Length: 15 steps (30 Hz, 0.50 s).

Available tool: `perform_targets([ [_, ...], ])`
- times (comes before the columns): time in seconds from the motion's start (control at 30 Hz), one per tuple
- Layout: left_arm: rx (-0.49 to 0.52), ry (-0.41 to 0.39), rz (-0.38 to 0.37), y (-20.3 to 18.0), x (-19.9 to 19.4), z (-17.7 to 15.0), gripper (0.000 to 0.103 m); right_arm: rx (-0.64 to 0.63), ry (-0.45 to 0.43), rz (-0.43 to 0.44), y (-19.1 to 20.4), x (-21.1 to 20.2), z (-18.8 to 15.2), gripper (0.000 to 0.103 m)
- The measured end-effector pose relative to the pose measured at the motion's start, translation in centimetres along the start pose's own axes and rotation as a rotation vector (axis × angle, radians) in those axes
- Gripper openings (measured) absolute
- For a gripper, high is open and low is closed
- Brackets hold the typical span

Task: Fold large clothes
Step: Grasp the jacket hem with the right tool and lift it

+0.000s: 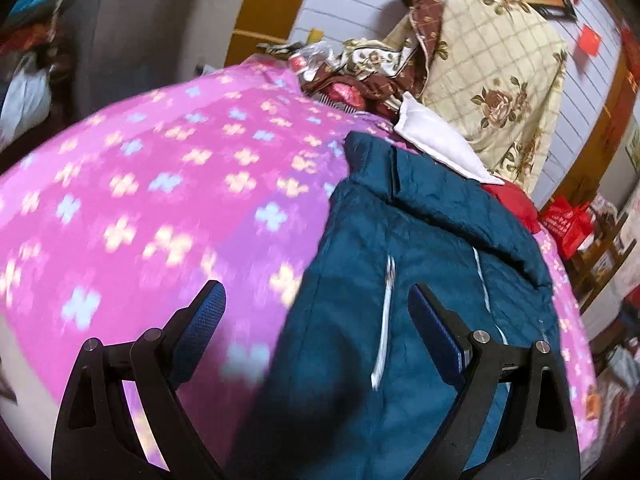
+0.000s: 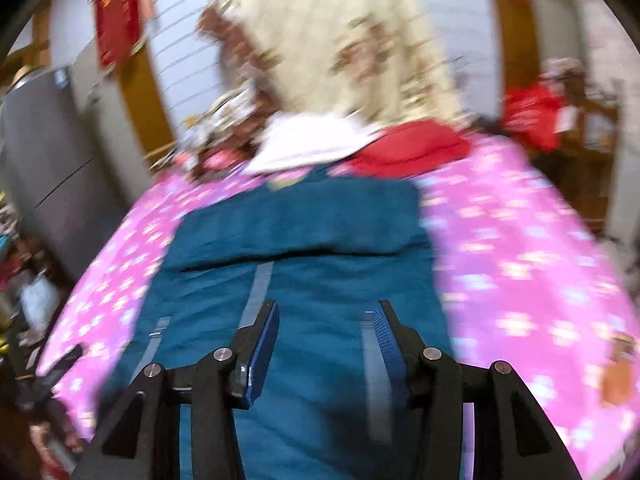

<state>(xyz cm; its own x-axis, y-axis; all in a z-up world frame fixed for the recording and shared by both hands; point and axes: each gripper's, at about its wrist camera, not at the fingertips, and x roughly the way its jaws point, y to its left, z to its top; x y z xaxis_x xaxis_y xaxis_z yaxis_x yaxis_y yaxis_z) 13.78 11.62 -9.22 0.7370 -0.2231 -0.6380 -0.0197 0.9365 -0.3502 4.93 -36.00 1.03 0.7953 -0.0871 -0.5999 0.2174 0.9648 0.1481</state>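
A large teal padded jacket (image 1: 404, 264) with pale reflective strips lies spread on a bed covered by a pink flowered sheet (image 1: 160, 184). My left gripper (image 1: 316, 296) is open and empty, hovering above the jacket's left edge. In the right wrist view the jacket (image 2: 304, 240) lies lengthwise with a fold across it. My right gripper (image 2: 326, 316) is open and empty above the jacket's near part. That view is blurred by motion.
A cream floral quilt (image 1: 496, 80) is piled at the head of the bed, with a white cloth (image 1: 436, 140) and a red garment (image 2: 412, 148) before it. A red bag (image 1: 568, 224) and shelves stand at the right. A grey cabinet (image 2: 52, 168) stands left.
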Motion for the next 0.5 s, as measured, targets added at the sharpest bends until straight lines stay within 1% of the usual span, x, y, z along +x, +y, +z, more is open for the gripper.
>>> perform_targets([
  [0.07,-0.002,0.028,0.0,0.1,-0.9,-0.8,0.092,0.063,-0.052,-0.033,-2.5,-1.6,-1.4,0.047],
  [0.1,0.008,0.04,0.009,-0.1,-1.2,-1.0,0.092,0.129,-0.064,-0.03,-4.3,-2.3,-2.5,0.047],
  [0.13,0.012,0.046,0.025,-0.3,-1.6,-1.1,0.092,0.186,-0.062,-0.01,-5.5,-2.5,-3.2,0.047],
  [0.17,0.008,0.047,0.033,-0.5,-1.9,-1.0,0.092,0.267,-0.048,0.038,-7.2,-2.4,-4.3,0.047],
  [0.2,0.006,0.047,0.03,-0.6,-2.2,-1.0,0.092,0.335,-0.021,0.095,-8.7,-2.2,-5.3,0.047],
  [0.23,0.006,0.051,0.024,-0.8,-2.4,-1.0,0.092,0.367,0.013,0.128,-9.4,-1.6,-6.0,0.047],
  [0.27,0.008,0.06,0.021,-0.9,-2.5,-0.9,0.092,0.369,0.043,0.127,-9.9,-1.1,-6.7,0.047],
  [0.3,0.013,0.076,0.024,-1.0,-2.3,-0.7,0.092,0.354,0.056,0.107,-10.1,-1.0,-7.0,0.047],
  [0.4,0.025,0.104,0.042,-0.6,-1.5,-0.3,0.092,0.243,0.084,-0.01,-10.0,-0.4,-7.9,0.047],
  [0.47,0.013,0.134,0.029,0.1,-0.8,0.0,0.092,0.239,0.079,-0.025,-10.9,-0.3,-8.3,0.047],
  [0.5,-0.004,0.156,0.01,0.6,-0.2,0.1,0.092,0.253,0.081,-0.014,-11.5,-0.1,-8.6,0.047],
])
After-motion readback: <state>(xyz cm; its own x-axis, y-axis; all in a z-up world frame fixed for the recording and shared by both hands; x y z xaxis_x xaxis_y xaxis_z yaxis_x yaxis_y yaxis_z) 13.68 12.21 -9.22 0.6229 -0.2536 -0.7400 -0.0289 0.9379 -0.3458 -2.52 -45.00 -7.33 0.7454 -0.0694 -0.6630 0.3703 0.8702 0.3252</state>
